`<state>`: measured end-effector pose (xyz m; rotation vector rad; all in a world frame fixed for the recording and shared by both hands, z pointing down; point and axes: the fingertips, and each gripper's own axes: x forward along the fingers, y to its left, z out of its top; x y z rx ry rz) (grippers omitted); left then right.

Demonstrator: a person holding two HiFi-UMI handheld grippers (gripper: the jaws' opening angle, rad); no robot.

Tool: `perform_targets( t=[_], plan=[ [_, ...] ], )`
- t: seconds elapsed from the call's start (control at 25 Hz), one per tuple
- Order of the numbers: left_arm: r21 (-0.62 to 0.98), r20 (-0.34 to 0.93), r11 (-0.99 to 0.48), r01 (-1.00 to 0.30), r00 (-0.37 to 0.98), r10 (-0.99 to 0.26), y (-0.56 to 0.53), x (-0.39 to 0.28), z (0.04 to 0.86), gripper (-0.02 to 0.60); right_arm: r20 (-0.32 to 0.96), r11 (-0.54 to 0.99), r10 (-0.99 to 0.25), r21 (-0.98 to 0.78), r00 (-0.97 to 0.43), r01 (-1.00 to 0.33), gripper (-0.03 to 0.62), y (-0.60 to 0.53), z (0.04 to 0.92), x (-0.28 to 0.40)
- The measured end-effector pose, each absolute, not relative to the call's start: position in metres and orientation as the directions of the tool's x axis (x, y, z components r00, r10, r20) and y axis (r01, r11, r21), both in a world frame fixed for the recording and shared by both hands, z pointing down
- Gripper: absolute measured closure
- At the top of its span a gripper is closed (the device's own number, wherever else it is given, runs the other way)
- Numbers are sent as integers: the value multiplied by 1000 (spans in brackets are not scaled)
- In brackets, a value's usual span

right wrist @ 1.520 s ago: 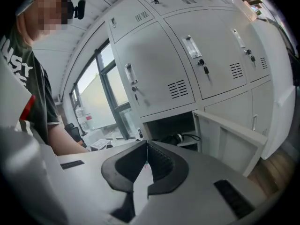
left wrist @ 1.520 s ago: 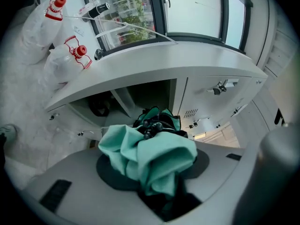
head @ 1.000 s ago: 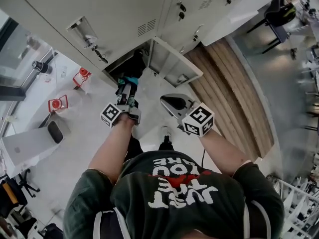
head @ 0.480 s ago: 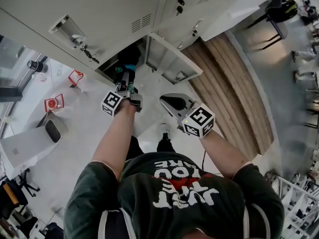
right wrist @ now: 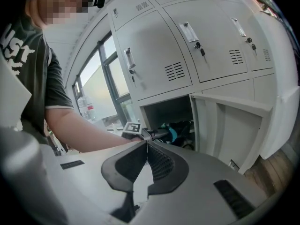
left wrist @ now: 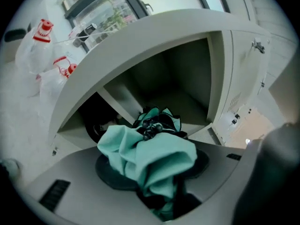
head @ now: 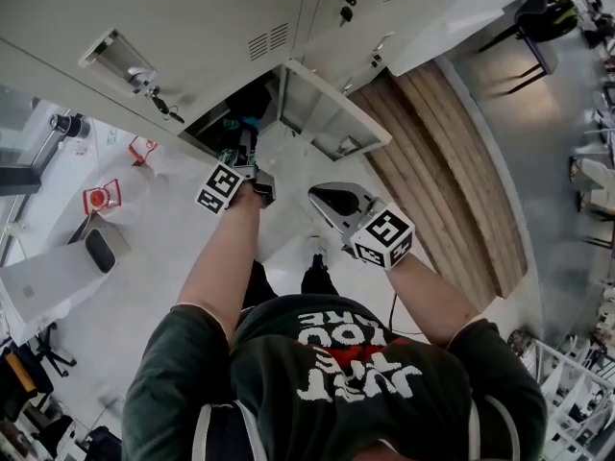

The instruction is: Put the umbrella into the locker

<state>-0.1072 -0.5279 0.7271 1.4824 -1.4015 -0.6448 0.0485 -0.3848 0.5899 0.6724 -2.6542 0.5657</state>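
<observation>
A folded teal and black umbrella (left wrist: 157, 156) sits between the jaws of my left gripper (left wrist: 154, 177), which is shut on it. In the head view my left gripper (head: 240, 154) reaches into the open bottom locker (head: 213, 121), and the umbrella's front end (head: 248, 121) is inside the opening. The locker's back wall (left wrist: 187, 78) shows straight ahead, and its door (head: 327, 113) stands swung out to the right. My right gripper (right wrist: 146, 143) is shut with nothing in it and hangs back before the door (right wrist: 229, 125); it also shows in the head view (head: 332, 200).
Something dark and round (left wrist: 93, 125) lies inside the locker at the left. Clear plastic bottles with red caps (head: 110, 198) stand on the floor to the left, beside a white box (head: 58, 277). Closed lockers with keys (head: 159, 104) rise above. A wooden strip (head: 452, 161) runs at the right.
My left gripper has carried the umbrella forward, deeper into the locker opening, and has rolled a little. The right gripper has sunk slightly and stays shut.
</observation>
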Motion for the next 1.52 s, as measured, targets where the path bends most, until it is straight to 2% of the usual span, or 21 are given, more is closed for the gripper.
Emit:
perform_targets(
  t=[0.28,0.64,0.8,0.92,1.52],
  plan=[
    [662,320,25,-749,253,-913,-534,-96,723,377,424,815,-362,-288,-830,-503,559,-382,595,48],
    [314,427,-107,-943,241,-871,-540,-84,725,377,438,824,-346,-282,-830,-492,559,-382,602,46],
    [140,468,-167,-976,214,-858,-545,-82,725,376,440,827,-339,-283,-832,-487,559,-382,604,45],
    [65,490,-192,-979,199,-849,-550,-81,727,374,441,830,-334,-282,-833,-482,559,-383,604,43],
    [31,528,-130,-991,127,-840,-597,-91,743,362,450,829,-329,-283,-830,-482,559,-387,612,43]
  ],
)
